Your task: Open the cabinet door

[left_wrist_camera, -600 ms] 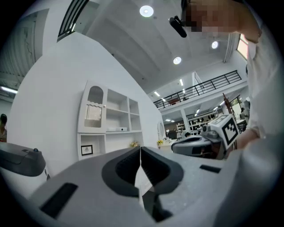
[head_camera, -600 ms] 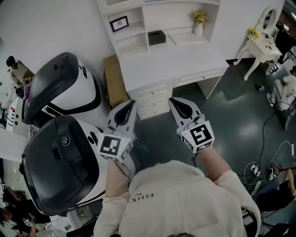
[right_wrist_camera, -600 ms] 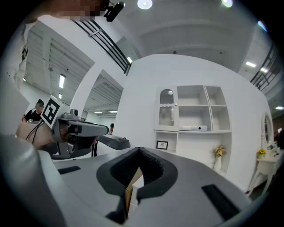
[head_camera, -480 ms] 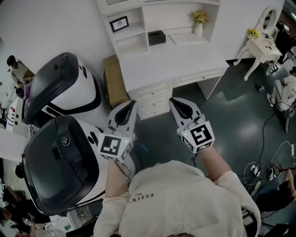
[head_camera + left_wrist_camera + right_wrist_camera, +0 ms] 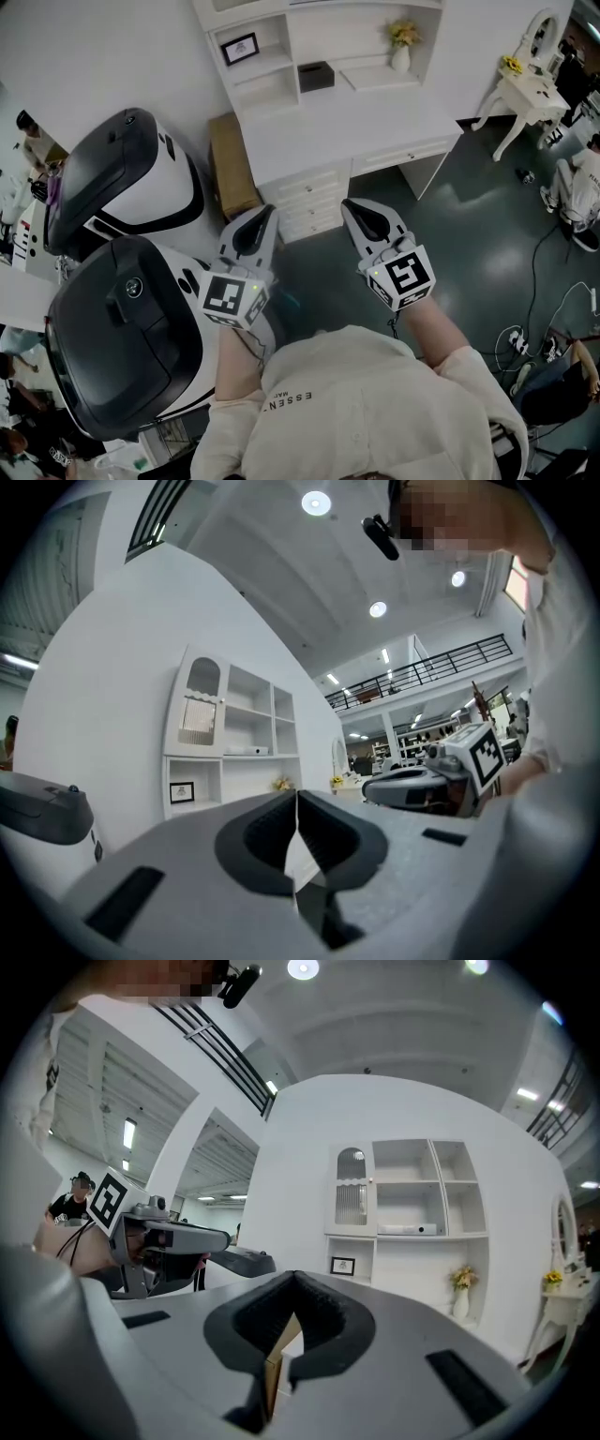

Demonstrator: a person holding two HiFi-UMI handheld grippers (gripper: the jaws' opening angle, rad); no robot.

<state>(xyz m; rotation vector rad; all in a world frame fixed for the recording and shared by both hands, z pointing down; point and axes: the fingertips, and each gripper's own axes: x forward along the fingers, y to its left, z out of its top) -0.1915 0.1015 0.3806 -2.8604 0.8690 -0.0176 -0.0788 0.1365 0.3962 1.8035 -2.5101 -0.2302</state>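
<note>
Round ceiling lamps (image 5: 316, 502) light the room brightly and evenly, with glare spots in both gripper views. In the head view the white cabinet (image 5: 267, 89) and wall (image 5: 94, 47) look nearly washed out, and the dark floor (image 5: 487, 253) carries a pale sheen. Both gripper views bulge strongly, with black corners and a soft foreground.

I look down on a white surface (image 5: 347, 122) standing on a dark floor (image 5: 469, 234). The shelves (image 5: 272, 70) at its back carry a framed picture (image 5: 241, 47) in the left compartment, a black box (image 5: 317, 76) further right, and a white vase of yellow flowers (image 5: 401, 52) on a low ledge. A brown box (image 5: 232, 164) stands on the floor just beside the surface's left end. Off to the right, a small white table (image 5: 520, 94) bears yellow flowers (image 5: 512, 66), and cables (image 5: 548, 248) trail over the floor.
</note>
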